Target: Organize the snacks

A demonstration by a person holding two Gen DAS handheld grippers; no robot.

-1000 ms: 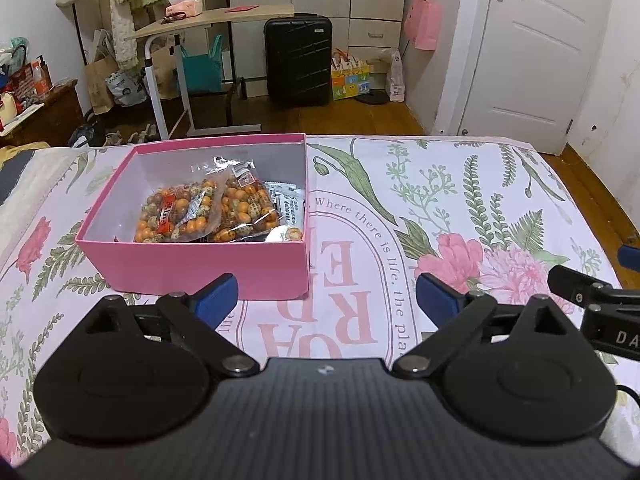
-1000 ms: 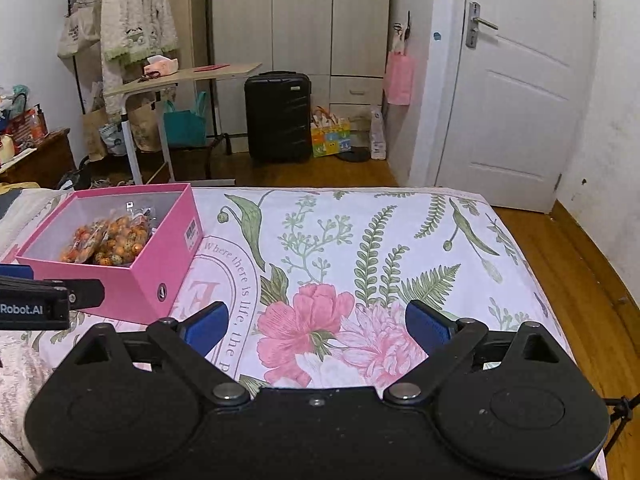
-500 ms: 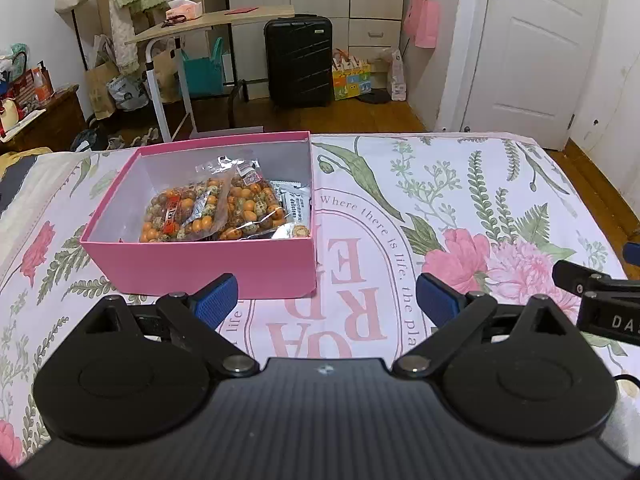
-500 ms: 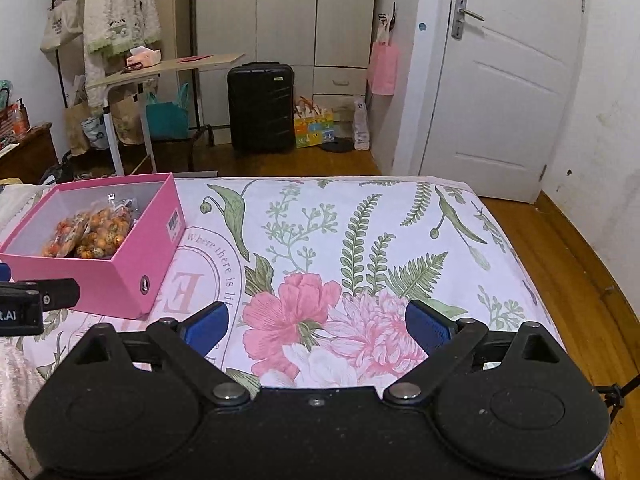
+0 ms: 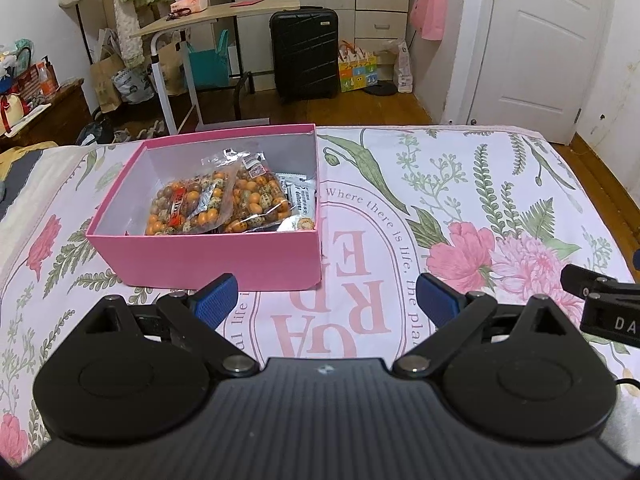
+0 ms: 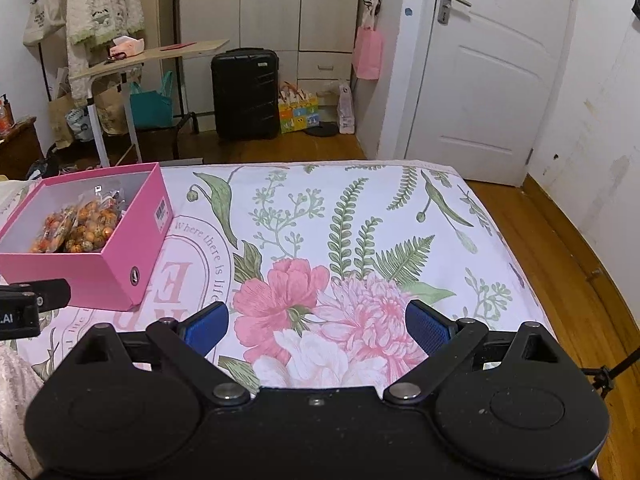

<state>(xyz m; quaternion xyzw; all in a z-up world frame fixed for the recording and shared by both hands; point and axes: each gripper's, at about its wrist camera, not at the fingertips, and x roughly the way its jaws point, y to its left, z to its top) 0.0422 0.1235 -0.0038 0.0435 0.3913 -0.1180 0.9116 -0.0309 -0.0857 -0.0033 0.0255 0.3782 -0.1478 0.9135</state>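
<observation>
Now, from the left wrist view, the left claw (image 5: 326, 300) hangs low over a bed covered by a floral bedspread (image 5: 460, 200), its two blue-padded fingers (image 5: 216, 300) spread wide apart with nothing between them. Just ahead of the left finger, slightly to the left, sits an open pink box (image 5: 224, 258) resting on the bedspread. Inside it lie clear bags of orange and speckled round snacks (image 5: 200, 206), and against the box's right wall a few white snack packets (image 5: 298, 194) are tucked beside the bags. At the right edge of this view, beside the right finger, a black part of the right claw (image 5: 600, 306) pokes in. Beyond the bed stand a black suitcase (image 5: 304, 54), a white door (image 5: 548, 40) and a folding side table (image 5: 216, 14). From the right wrist view, the right claw (image 6: 318, 330) is likewise held open, its blue fingers (image 6: 426, 330) well apart and holding nothing, hovering above the large pink flowers printed on the bedspread (image 6: 360, 220). The pink box (image 6: 116, 264) lies ahead and to the left of this claw, with the snack bags (image 6: 80, 228) visible inside. A black piece of the left claw (image 6: 32, 304) shows at the left edge, just in front of the box's near wall.
</observation>
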